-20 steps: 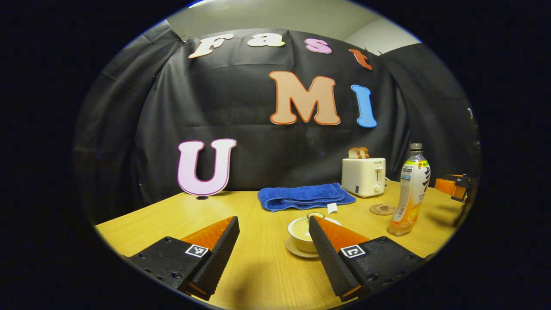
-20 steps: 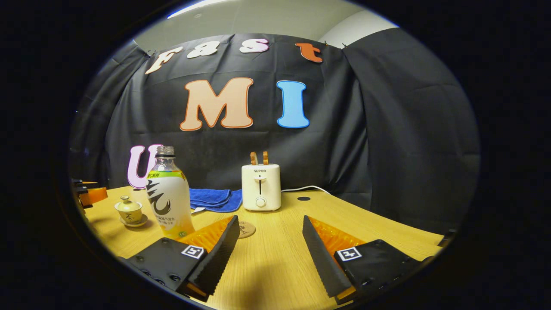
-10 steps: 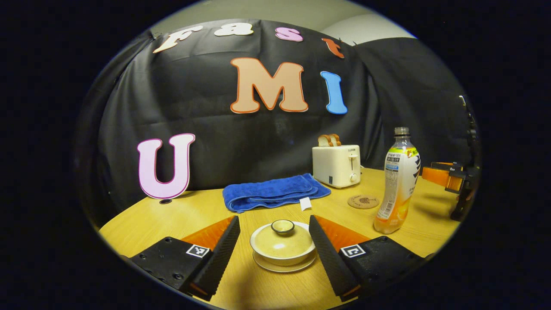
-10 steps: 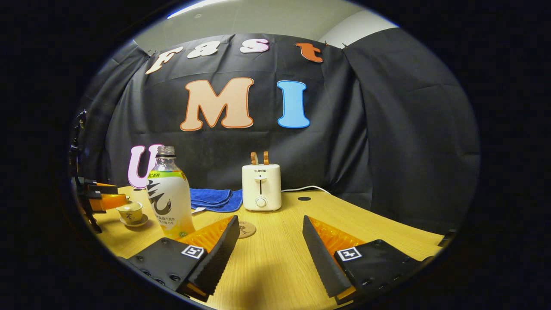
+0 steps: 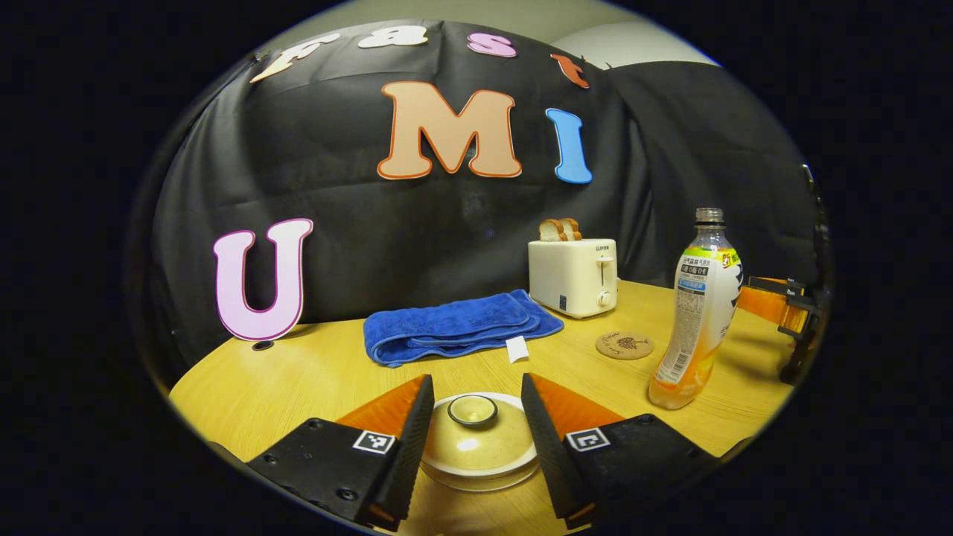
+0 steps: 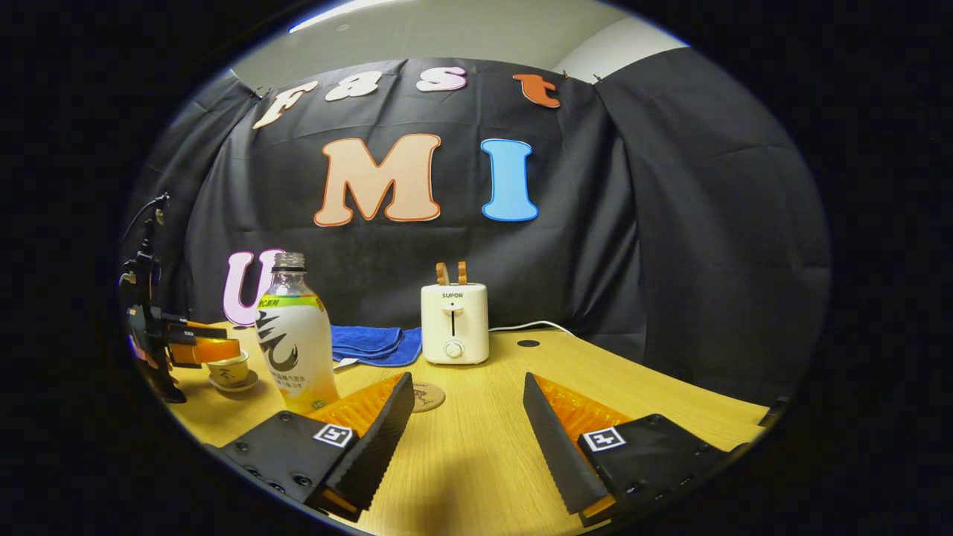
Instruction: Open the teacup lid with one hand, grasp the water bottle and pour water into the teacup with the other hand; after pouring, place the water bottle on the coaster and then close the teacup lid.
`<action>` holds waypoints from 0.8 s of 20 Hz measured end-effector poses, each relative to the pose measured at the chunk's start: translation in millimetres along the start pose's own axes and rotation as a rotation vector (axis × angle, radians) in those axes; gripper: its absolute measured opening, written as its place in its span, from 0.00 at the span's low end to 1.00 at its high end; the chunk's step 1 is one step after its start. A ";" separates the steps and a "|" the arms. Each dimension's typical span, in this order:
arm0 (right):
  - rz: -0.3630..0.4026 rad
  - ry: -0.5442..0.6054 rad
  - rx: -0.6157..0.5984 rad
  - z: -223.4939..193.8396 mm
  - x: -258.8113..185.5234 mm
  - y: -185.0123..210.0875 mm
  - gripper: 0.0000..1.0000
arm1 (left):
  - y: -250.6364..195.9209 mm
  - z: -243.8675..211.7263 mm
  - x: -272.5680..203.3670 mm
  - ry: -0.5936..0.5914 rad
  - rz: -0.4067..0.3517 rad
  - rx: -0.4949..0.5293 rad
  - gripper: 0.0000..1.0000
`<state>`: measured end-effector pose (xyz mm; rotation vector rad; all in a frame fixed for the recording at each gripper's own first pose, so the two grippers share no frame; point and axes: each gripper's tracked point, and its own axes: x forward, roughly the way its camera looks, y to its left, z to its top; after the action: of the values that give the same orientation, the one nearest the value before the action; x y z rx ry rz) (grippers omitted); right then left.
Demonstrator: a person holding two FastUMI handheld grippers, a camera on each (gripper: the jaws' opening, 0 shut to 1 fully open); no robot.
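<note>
Closer now, left gripper [image 5: 476, 417] straddles the teacup lid [image 5: 476, 439].

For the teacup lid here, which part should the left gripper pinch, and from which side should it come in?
Probably the small round knob on top of the teacup lid, taken from above. The domed lid is wide and smooth, nearly filling the gap between the left gripper fingers, whereas the raised knob is narrow enough to pinch. The jaws already straddle the lid, open.

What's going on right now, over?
Left gripper jaws straddle the lidded teacup, not yet closed. Right gripper open above bare table, water bottle beside it, ungrasped. Coaster free; nothing blocking.
</note>
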<state>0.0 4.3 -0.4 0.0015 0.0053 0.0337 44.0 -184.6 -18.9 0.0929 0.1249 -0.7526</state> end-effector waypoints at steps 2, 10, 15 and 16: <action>0.001 0.000 0.000 0.1 0.5 0.3 0.92 | -0.7 -0.8 2.3 0.013 -0.004 0.005 0.61; 0.004 -0.001 0.000 -0.3 0.1 0.2 0.88 | 3.0 3.0 0.8 -0.007 0.002 -0.006 0.29; 0.041 0.002 0.001 -0.3 0.9 7.5 0.88 | 6.8 6.2 -2.3 -0.038 0.012 -0.026 0.27; 0.052 0.002 0.002 -0.8 0.8 9.0 0.88 | 8.7 8.5 -2.8 -0.050 0.020 -0.034 0.28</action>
<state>0.5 13.3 -1.2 0.0034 0.0070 0.0856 48.6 -177.5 -9.8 0.0423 0.0887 -0.7324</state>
